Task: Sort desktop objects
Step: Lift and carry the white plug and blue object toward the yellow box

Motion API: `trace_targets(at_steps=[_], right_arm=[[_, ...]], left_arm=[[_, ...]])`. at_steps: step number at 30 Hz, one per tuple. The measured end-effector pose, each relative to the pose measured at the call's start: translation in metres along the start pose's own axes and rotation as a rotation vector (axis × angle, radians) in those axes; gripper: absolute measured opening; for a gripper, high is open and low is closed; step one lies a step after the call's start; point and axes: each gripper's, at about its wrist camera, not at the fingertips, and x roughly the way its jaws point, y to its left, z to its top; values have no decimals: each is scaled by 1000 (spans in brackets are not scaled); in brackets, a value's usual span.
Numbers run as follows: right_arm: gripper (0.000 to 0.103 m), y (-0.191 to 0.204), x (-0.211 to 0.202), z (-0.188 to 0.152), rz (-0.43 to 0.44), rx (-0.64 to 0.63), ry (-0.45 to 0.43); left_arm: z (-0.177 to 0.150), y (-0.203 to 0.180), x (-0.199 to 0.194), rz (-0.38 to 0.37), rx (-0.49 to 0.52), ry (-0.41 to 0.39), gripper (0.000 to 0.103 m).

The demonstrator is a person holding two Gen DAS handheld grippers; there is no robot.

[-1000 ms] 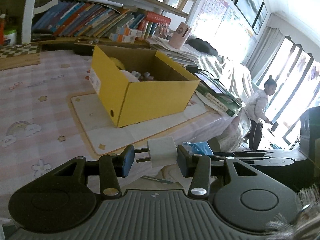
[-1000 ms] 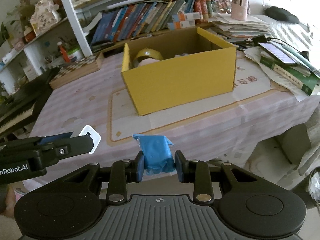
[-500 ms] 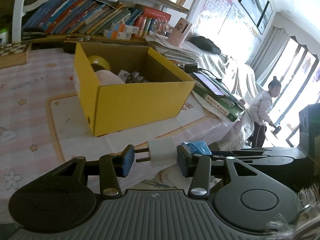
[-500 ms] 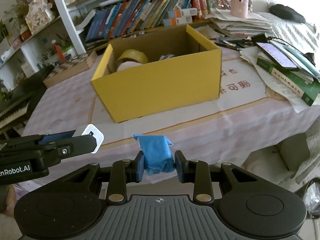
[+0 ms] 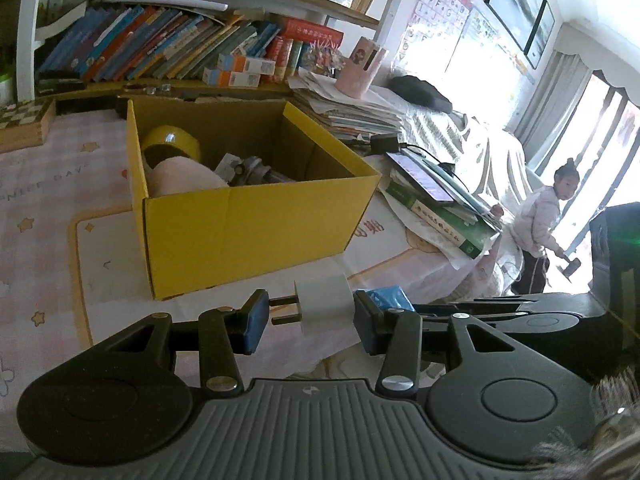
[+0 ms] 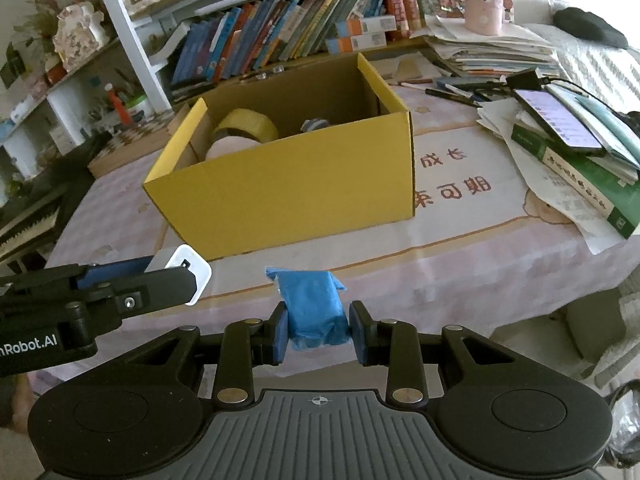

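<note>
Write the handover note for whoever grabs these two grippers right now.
Left gripper: shut on a white plug adapter, prongs against one pad, body against the other.
Right gripper: shut on a blue crumpled packet.
Both are held in front of the table's near edge, short of the yellow cardboard box, which stands open on the mat.
Done: the box already holds a yellow tape roll, a pale pink item and some small bits.
Left: carry both items over the box's near wall, release them inside, then check the table for anything unsorted.
</note>
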Motion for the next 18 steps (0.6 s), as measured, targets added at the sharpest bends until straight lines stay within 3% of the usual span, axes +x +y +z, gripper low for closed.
trace_targets(at_steps=[18], right_arm=[[32, -21, 1, 31, 64, -48, -71]], left_arm=[[33, -20, 3, 78, 63, -87, 43]])
